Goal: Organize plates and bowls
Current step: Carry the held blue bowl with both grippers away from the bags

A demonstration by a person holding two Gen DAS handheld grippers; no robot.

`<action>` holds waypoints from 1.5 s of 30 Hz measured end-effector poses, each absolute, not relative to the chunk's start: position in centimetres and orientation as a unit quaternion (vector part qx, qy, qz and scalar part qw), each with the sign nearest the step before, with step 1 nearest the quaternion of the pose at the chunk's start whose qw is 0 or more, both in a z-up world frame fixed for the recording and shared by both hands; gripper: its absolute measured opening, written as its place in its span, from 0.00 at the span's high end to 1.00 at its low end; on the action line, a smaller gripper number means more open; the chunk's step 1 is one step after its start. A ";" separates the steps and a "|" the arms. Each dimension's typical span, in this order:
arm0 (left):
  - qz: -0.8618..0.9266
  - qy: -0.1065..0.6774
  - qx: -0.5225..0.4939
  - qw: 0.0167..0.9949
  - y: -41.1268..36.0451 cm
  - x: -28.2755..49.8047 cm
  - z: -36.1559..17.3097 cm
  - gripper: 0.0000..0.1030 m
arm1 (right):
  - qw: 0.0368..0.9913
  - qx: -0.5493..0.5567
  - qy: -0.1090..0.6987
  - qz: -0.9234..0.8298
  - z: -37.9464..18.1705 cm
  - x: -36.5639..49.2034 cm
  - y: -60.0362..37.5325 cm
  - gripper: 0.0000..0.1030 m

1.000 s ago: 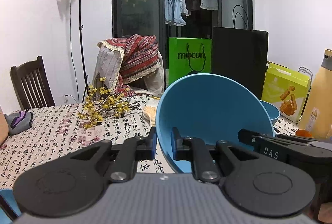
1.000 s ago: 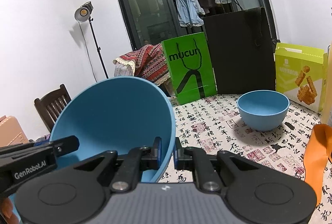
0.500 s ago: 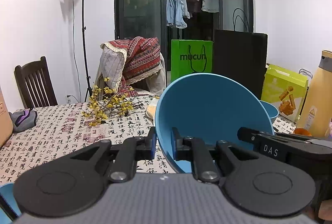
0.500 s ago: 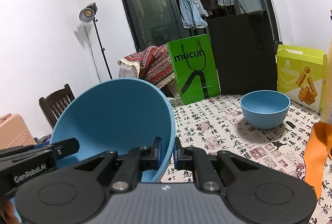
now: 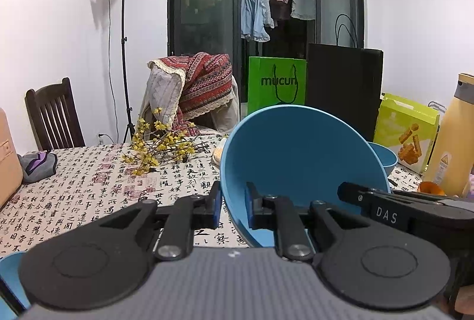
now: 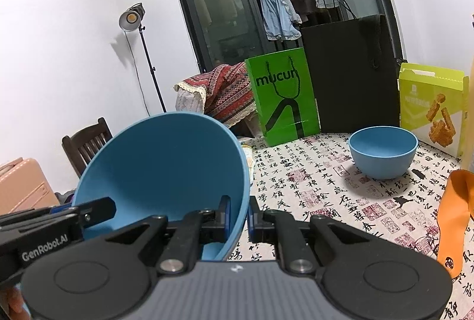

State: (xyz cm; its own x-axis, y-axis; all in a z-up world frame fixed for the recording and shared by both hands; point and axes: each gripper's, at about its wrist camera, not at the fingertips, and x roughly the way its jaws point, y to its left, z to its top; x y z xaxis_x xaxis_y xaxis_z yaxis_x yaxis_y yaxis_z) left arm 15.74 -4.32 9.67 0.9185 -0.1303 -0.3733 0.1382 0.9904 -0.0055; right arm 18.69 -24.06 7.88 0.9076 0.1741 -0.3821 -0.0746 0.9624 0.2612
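Your left tool (image 5: 232, 209) and right tool (image 6: 237, 216) each clamp opposite rims of the tilted large blue bowl (image 5: 299, 160). A smaller blue bowl (image 6: 382, 152) sits far right on the desk (image 6: 311, 186).

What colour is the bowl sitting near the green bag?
Blue bowl, clearest in the right wrist view.

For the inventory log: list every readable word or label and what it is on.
"mucun": green paper bag.
"GenRobot.AI": left gripper body.
"DAS": right gripper body.
Tablecloth: printed Chinese calligraphy, too small to transcribe.
Yellow-green box and bottle label: too blurred.
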 end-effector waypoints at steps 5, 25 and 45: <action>-0.065 0.183 0.009 0.981 -3.9 15.2 9.8 0.85 | 0.969 0.119 0.205 0.070 7.8 18.5 -23.7 0.89; -0.050 0.185 -0.005 0.982 -1.2 13.5 9.1 0.85 | 0.967 0.113 0.209 0.093 7.0 17.8 -21.3 0.89; -0.031 0.188 -0.010 0.982 1.5 12.4 8.6 0.85 | 0.965 0.106 0.213 0.112 6.8 17.3 -18.2 0.89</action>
